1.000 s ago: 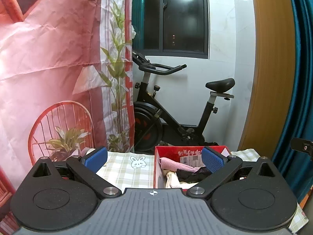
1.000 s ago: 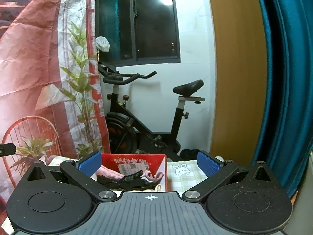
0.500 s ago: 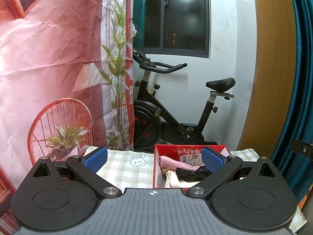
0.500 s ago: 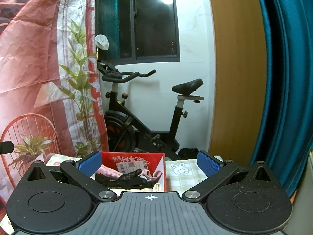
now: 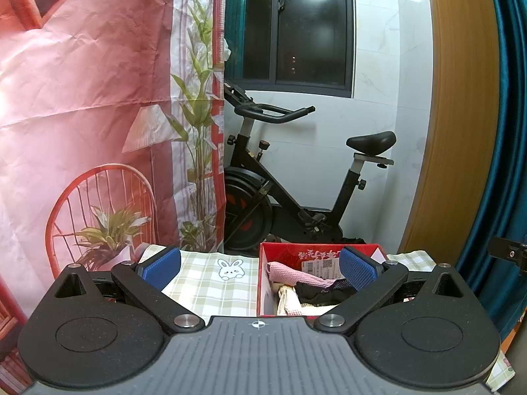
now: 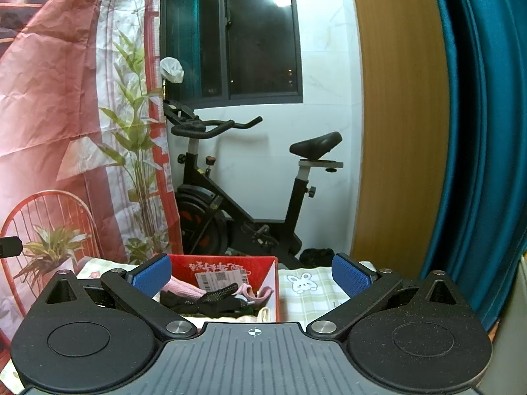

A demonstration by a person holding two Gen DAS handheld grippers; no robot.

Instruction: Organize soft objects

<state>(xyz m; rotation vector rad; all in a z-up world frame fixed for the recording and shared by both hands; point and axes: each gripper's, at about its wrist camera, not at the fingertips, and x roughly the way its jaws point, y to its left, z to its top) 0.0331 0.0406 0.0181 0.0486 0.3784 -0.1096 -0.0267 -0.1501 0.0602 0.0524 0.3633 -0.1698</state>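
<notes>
Left gripper (image 5: 260, 268) and right gripper (image 6: 252, 276) jaws released, empty, near red box (image 6: 230, 265) of socks (image 6: 204, 302) on checked desk (image 5: 210, 286)

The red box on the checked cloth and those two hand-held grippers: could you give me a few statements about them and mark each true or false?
1. The red box holds a pink cloth and a black glove. True.
2. The left hand-held gripper is shut on the pink cloth. False: its jaws stand open, holding nothing.
3. The right hand-held gripper is open. True.
4. A rabbit picture is printed on the checked tablecloth. True.
5. The box's lid is closed. False: its top is open and its contents show.
6. An exercise bike stands behind the table. True.
</notes>
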